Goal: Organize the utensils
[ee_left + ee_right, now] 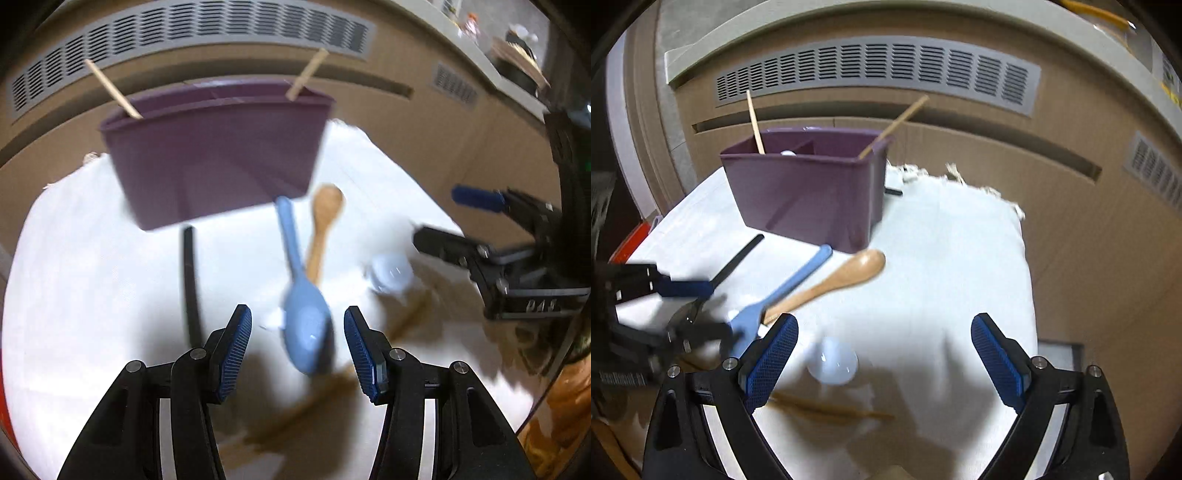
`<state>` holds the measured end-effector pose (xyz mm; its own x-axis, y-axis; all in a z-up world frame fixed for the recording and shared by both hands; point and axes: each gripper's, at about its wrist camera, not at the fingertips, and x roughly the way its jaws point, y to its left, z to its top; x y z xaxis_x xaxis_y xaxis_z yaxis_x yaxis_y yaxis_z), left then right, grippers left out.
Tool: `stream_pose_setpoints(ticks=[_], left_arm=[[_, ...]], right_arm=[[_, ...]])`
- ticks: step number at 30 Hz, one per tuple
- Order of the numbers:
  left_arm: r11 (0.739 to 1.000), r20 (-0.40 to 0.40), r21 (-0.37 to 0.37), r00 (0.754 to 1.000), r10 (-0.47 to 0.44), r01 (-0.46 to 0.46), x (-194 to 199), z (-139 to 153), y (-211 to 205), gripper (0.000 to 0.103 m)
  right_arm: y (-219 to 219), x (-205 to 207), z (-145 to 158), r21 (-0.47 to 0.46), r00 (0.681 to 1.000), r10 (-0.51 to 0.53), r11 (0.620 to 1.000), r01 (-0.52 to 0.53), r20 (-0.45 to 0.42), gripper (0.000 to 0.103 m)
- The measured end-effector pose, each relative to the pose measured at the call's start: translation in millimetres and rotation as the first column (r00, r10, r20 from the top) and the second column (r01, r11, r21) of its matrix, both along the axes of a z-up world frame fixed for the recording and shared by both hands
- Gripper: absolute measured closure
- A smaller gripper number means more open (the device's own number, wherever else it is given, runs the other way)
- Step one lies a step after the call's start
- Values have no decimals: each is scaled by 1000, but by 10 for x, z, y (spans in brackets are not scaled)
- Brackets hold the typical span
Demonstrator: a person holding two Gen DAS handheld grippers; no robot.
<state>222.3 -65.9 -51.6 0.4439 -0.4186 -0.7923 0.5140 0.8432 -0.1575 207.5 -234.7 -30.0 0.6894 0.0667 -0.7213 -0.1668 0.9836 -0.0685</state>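
Pick-up step, by my read: both grippers coming in on loose utensils, bin still to be filled. Left gripper (297, 345) is about half open, nothing clamped — the blue spoon (304, 325) has its bowl between the pads, nearer the right one, handle running off toward 12 o'clock; blur hides whether a pad touches it. Right gripper (884, 354) is spread wide and empty, with the small white spoon bowl (833, 362) sitting inside the gap toward the left pad, around 7 o'clock of the gap centre. Brown chopsticks (831, 408) lie on the white cloth (953, 258) just under that. Further out, the wooden spoon (827, 282) lies beside the blue handle, bowl at 12, and a black utensil (190, 280) lies at 10 o'clock from the left pads. Farthest, the purple organizer bin (805, 195) stands upright at 12 o'clock, two wooden sticks (755, 122) already leaning out of it. Next move likely: centre the left pads over the blue spoon's neck, close, lift, carry it to the bin — bowl is wide and slippery, so grip may skid.
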Motion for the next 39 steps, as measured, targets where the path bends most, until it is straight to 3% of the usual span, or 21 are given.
stream_pose_setpoints(ticks=[9, 14, 21, 30, 35, 37, 39], left_arm=[[996, -37, 49, 996, 79, -78, 111, -129, -143, 50], [995, -36, 41, 995, 88, -87, 124, -132, -112, 68], [991, -14, -14, 991, 133, -133, 105, 9, 117, 68], [973, 72, -60, 971, 227, -223, -20, 222, 622, 68], [960, 83, -116, 960, 266, -256, -59, 290, 867, 68], [954, 90, -143, 956, 278, -264, -69, 317, 926, 68], [950, 98, -160, 953, 286, -269, -93, 345, 974, 68]], right_arm=[[-134, -110, -69, 44, 1000, -18, 999, 18, -8, 10], [-117, -133, -106, 40, 1000, -8, 999, 8, -18, 10], [22, -13, -83, 53, 1000, 2, 999, -1, -27, 10], [248, 668, -256, 77, 974, -179, 979, 191, -138, 11], [341, 933, -388, 49, 950, -253, 963, 266, -180, 21], [400, 988, -442, 39, 946, -254, 963, 267, -199, 38], [481, 1020, -484, 9, 947, -250, 966, 257, -202, 45]])
